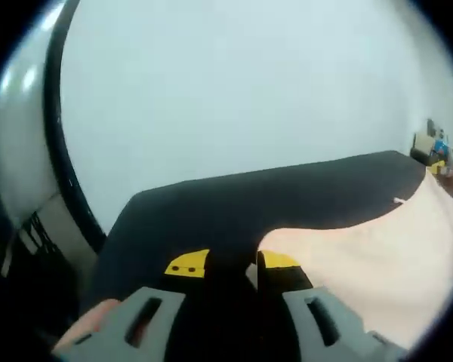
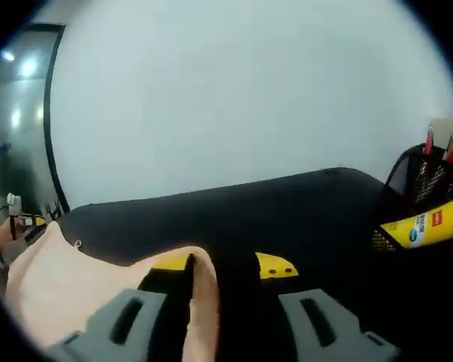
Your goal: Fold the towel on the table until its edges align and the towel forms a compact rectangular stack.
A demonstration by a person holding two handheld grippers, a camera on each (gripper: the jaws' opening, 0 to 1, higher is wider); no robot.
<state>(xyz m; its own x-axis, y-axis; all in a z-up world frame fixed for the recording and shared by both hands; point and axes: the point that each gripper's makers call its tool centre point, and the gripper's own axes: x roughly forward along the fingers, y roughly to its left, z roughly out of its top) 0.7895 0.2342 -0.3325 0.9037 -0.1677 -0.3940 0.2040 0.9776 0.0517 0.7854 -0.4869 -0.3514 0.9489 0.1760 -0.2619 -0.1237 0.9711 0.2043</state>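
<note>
A pale peach towel (image 1: 392, 256) lies on the black table (image 1: 234, 204), spreading to the right in the left gripper view. One towel corner rests against the right yellow fingertip of my left gripper (image 1: 232, 264). Its jaws stand apart with bare black table between them. In the right gripper view the towel (image 2: 60, 286) lies to the left. A raised fold of it drapes over the left finger of my right gripper (image 2: 225, 265) and runs down the finger's inner side. A dark gap stays open beside the right fingertip (image 2: 275, 265).
A black mesh pen holder (image 2: 423, 188) with red pens and a yellow-labelled item stands on the table at the right, small and far in the left gripper view (image 1: 436, 151). A white wall lies behind, with a black door frame (image 1: 57, 136) at the left. A hand (image 1: 90, 324) shows at the bottom left.
</note>
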